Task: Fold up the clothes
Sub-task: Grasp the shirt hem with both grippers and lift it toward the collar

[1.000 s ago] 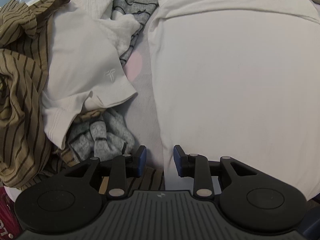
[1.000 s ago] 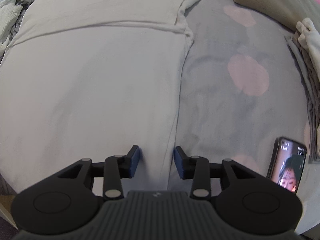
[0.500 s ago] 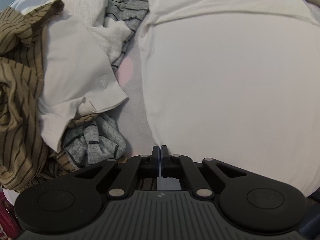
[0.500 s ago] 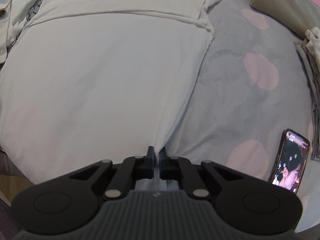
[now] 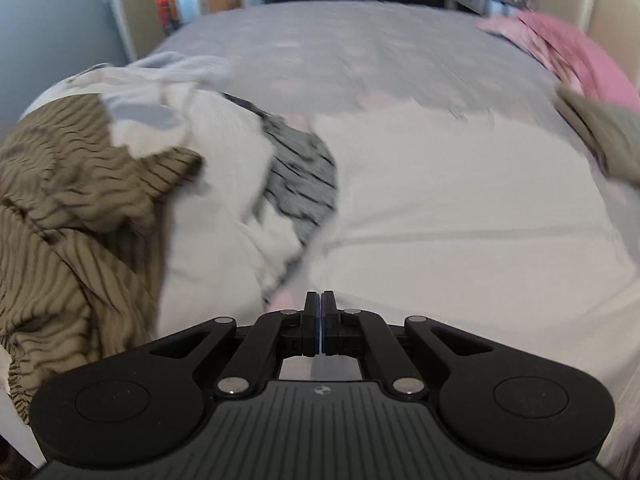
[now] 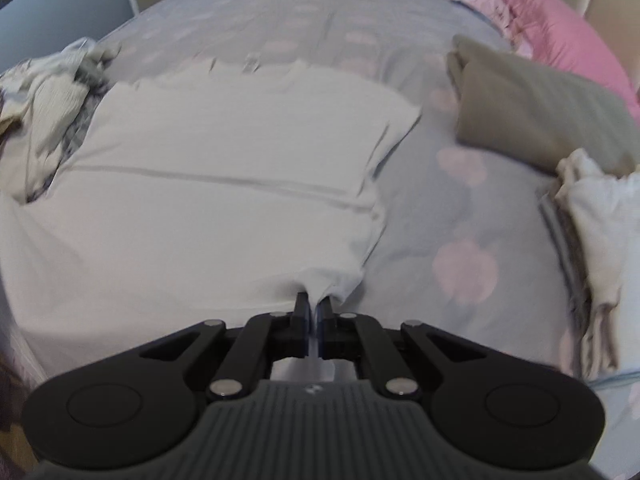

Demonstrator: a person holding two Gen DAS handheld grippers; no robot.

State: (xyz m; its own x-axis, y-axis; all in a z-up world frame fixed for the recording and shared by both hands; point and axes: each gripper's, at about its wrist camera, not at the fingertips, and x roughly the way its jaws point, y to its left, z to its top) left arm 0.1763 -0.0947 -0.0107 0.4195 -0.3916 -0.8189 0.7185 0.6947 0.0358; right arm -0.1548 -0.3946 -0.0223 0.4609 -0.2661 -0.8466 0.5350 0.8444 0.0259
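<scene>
A white T-shirt (image 6: 224, 208) lies spread flat on the grey bed, sleeves folded in, collar end far from me. My right gripper (image 6: 314, 306) is shut on its near right hem corner, and the cloth bunches up into the jaws. In the left wrist view the same white T-shirt (image 5: 460, 208) fills the right half. My left gripper (image 5: 321, 300) is shut at its near left hem corner, and white fabric shows behind the closed fingers. Both corners are lifted off the bed.
A heap of unfolded clothes lies left of the shirt: an olive striped garment (image 5: 72, 216), white tops (image 5: 224, 184), a grey striped piece (image 5: 304, 176). Right of it sit a folded olive garment (image 6: 536, 112), a stack of folded whites (image 6: 596, 248) and a pink pillow (image 6: 560, 32).
Both grippers shut on the shirt's near hem corners, then rose with them. The views tipped up, so the far bed, pillow and room came into sight.
</scene>
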